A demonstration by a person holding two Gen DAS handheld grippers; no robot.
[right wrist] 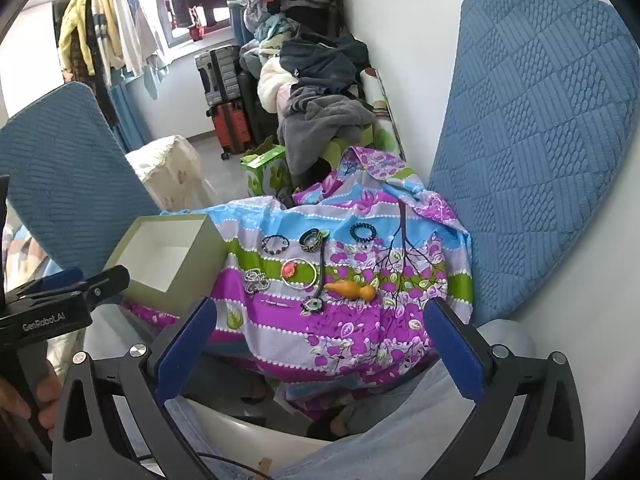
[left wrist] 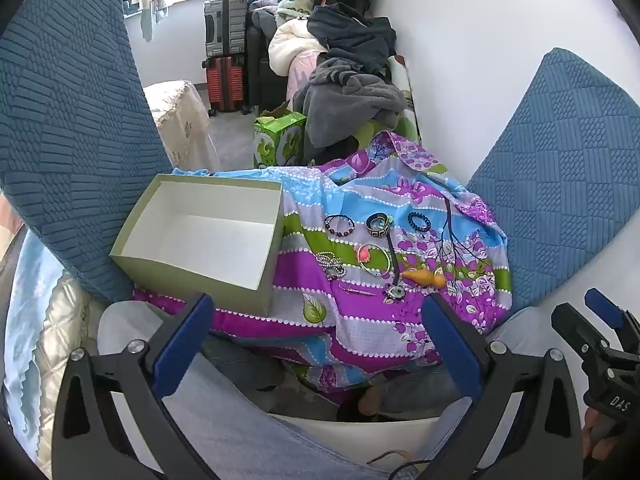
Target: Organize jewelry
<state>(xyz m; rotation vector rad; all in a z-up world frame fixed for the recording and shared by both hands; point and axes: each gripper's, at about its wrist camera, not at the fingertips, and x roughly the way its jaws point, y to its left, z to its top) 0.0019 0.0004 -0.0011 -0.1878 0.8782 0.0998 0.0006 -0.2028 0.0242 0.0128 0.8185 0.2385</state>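
An empty pale green box (left wrist: 200,236) (right wrist: 168,256) with a white inside stands on the left of a flowered cloth (left wrist: 360,320) (right wrist: 352,332). To its right lie several pieces of jewelry: a dark bead bracelet (left wrist: 339,225) (right wrist: 275,245), a black patterned bangle (left wrist: 378,225) (right wrist: 311,239), a blue bead bracelet (left wrist: 419,222) (right wrist: 363,233), a silver bangle with a pink charm (left wrist: 374,258) (right wrist: 299,273), a silver chain (left wrist: 330,265) (right wrist: 256,280), an orange gourd pendant (left wrist: 424,278) (right wrist: 350,291) on a black cord, and an eye pendant (right wrist: 314,305). My left gripper (left wrist: 316,320) and right gripper (right wrist: 320,324) are both open, empty, held short of the cloth.
Blue quilted chair backs (left wrist: 72,140) (right wrist: 532,140) stand left and right of the cloth. Behind are a green carton (left wrist: 278,140), a heap of clothes (left wrist: 348,80), suitcases (left wrist: 226,52) and a white wall on the right. My knees in jeans are below the grippers.
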